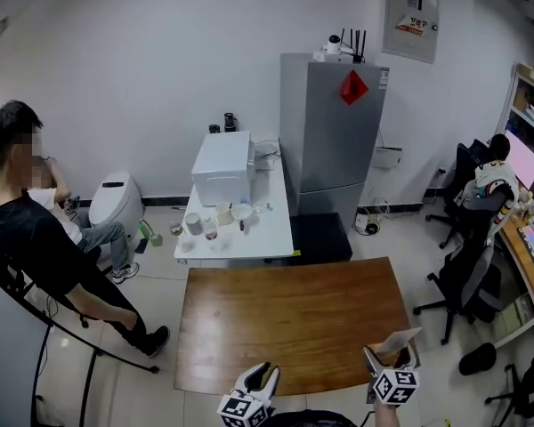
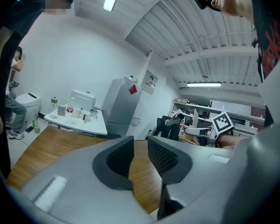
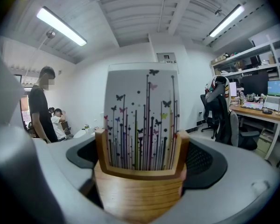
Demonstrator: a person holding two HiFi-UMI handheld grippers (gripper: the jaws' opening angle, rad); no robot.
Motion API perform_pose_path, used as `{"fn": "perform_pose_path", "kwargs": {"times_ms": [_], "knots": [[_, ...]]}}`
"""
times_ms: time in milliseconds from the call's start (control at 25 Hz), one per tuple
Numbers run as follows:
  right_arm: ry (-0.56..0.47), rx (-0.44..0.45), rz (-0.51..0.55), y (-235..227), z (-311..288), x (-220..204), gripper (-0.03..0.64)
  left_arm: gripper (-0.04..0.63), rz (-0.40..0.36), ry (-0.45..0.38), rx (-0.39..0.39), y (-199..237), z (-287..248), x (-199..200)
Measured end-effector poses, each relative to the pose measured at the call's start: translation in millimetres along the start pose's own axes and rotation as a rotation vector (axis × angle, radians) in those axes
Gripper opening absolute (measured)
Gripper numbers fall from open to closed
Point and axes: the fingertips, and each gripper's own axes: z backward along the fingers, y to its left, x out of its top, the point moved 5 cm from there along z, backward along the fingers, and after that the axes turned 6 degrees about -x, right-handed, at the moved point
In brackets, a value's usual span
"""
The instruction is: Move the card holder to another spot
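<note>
The right gripper point(image 1: 392, 356) is clamping its fingers point(image 3: 206, 160) on the base of the stiff, likely light wooden card holder point(image 3: 139, 190); the left gripper point(image 2: 140, 155) is hanging open, empty.

The card holder point(image 3: 137, 190) is pale honey wood in stacked bands — its card point(image 3: 142, 120) is white, streaked with thin vertical lines in black, purple, pink and green, with dots and small butterflies. The worktop point(image 1: 294, 318) is warm brown woodgrain. The left gripper point(image 2: 140, 155) is light grey — its pads point(image 2: 119, 160) black and cross-hatched.
</note>
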Motion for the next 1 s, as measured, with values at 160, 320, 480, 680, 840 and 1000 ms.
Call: {"fn": "perform_pose_path", "kwargs": {"times_ms": [160, 320, 480, 680, 840, 1000], "knots": [[0.001, 0.011, 0.001, 2.8, -2.6, -1.1, 0.537, 0.071, 0.004, 0.004, 0.006, 1.3, -1.8, -0.5], [0.002, 0.046, 0.003, 5.5, -4.4, -4.1, 0.537, 0.071, 0.017, 0.007, 0.023, 0.2, -1.6, -2.8], [-0.005, 0.15, 0.016, 27.6, -17.5, -10.2, 0.537, 0.071, 0.088, -0.023, 0.032, 0.0, -3.4, -5.4], [-0.01, 0.347, 0.08, 112.9, -40.0, -22.7, 0.537, 0.071, 0.108, -0.021, 0.102, 14.3, 23.3, -9.9], [-0.01, 0.499, 0.158, 184.2, -58.7, -46.2, 0.535, 0.071, 0.111, 0.002, 0.174, 26.3, 49.0, -20.0], [0.058, 0.613, 0.253, 248.2, -105.0, -113.0, 0.535, 0.071, 0.114, 0.037, 0.229, 28.3, 67.6, -36.3]]}}
